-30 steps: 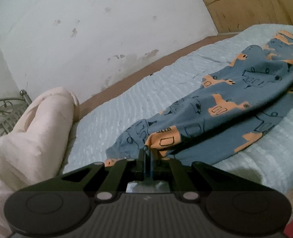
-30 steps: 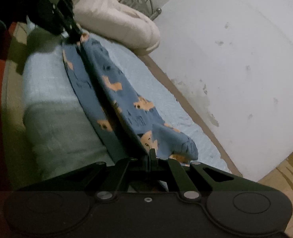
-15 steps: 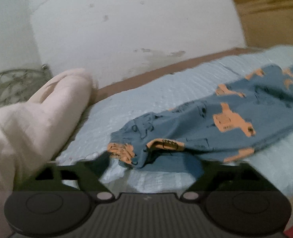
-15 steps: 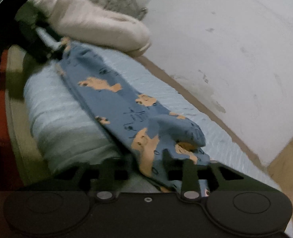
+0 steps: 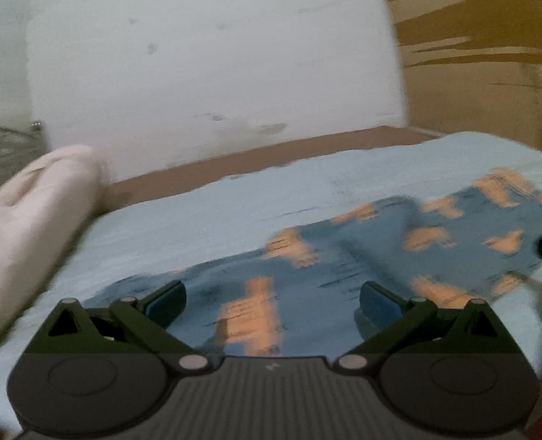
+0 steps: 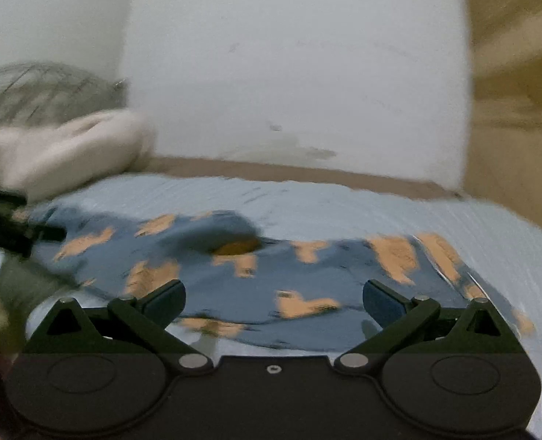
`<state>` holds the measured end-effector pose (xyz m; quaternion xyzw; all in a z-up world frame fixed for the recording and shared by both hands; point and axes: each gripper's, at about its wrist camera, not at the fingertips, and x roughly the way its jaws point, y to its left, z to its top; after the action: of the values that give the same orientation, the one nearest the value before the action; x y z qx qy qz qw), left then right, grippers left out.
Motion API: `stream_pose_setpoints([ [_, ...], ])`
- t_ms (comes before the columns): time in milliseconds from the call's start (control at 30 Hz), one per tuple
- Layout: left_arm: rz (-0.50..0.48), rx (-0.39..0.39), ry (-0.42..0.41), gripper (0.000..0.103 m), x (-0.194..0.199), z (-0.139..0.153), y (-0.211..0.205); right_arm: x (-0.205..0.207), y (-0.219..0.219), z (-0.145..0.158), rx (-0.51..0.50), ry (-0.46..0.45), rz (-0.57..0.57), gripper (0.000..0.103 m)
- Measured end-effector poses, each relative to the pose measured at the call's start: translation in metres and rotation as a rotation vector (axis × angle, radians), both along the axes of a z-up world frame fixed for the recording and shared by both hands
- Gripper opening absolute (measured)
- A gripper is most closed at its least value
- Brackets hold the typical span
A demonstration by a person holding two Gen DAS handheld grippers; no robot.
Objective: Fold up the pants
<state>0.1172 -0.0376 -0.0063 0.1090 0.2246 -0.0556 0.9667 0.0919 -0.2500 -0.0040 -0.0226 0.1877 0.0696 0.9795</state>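
Your blue pants printed with orange vehicle shapes (image 5: 344, 256) lie spread flat on the pale blue ribbed bedcover (image 5: 197, 212), long side running across the bed, so that both ends are within reach of one hand each. That layout makes sense for a lengthwise or crosswise fold: the cloth needs to rest smooth on the bed before any edge is picked up.

Your left hand-held gripper (image 5: 273, 299) hovers above the near edge of the pants with its jaws opening to their widest; nothing is pinched between the blue pads (image 5: 166, 299), and the fabric simply shows through the gap below. Your right hand-held gripper (image 6: 274, 299) does the same at the other end, jaws opening wide and gripping nothing, with the pants (image 6: 271, 275) lying under it. In the right view your left tool shows as a dark shape at the far left edge.

The rolled cream blanket (image 5: 32, 212) sits against the wall (image 5: 197, 73) at the left end of the bed, clear of the pants, which leaves you room to fold. Both views are blurred, so fine creases cannot be judged.
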Motion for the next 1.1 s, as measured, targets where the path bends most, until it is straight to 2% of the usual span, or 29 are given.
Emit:
stream_pose_setpoints([
  [100, -0.135, 0.027, 0.004, 0.102, 0.010, 0.001, -0.041, 0.005, -0.037, -0.002, 0.123, 0.033, -0.077, 0.102],
  [200, -0.290, 0.114, -0.016, 0.102, 0.016, 0.000, -0.084, 0.011, -0.076, 0.001, 0.227, 0.053, -0.053, 0.102],
  [300, -0.378, 0.196, -0.047, 0.102, 0.026, -0.004, -0.119, 0.024, -0.106, 0.009, 0.188, 0.080, -0.041, 0.102],
  [367, -0.407, 0.205, -0.037, 0.102, 0.035, -0.007, -0.138, 0.036, -0.124, 0.011, 0.176, 0.103, -0.036, 0.102],
  [467, -0.419, 0.209, 0.008, 0.102, 0.043, -0.016, -0.159, 0.061, -0.152, 0.007, 0.237, 0.162, -0.049, 0.101],
  [567, -0.426, 0.211, 0.063, 0.102, 0.050, -0.023, -0.170, 0.084, -0.167, -0.002, 0.267, 0.221, -0.079, 0.092],
  [667, -0.430, 0.176, 0.111, 0.100, 0.051, -0.027, -0.171, 0.103, -0.170, -0.007, 0.284, 0.257, -0.074, 0.088],
  [800, -0.459, 0.201, 0.146, 0.089, 0.053, -0.030, -0.173, 0.117, -0.174, -0.004, 0.315, 0.277, -0.071, 0.083],
  [900, -0.445, 0.228, 0.165, 0.075, 0.055, -0.030, -0.176, 0.125, -0.178, -0.002, 0.353, 0.292, -0.116, 0.071],
  [967, -0.454, 0.226, 0.183, 0.062, 0.056, -0.028, -0.177, 0.130, -0.177, -0.001, 0.334, 0.298, -0.155, 0.045],
  [1033, -0.463, 0.232, 0.192, 0.039, 0.055, -0.028, -0.179, 0.134, -0.175, 0.000, 0.316, 0.294, -0.174, 0.029],
  [1067, -0.464, 0.238, 0.192, 0.032, 0.054, -0.029, -0.180, 0.134, -0.176, 0.001, 0.323, 0.292, -0.170, 0.019],
  [1100, -0.461, 0.245, 0.192, 0.017, 0.054, -0.029, -0.181, 0.134, -0.176, 0.002, 0.328, 0.287, -0.167, 0.014],
])
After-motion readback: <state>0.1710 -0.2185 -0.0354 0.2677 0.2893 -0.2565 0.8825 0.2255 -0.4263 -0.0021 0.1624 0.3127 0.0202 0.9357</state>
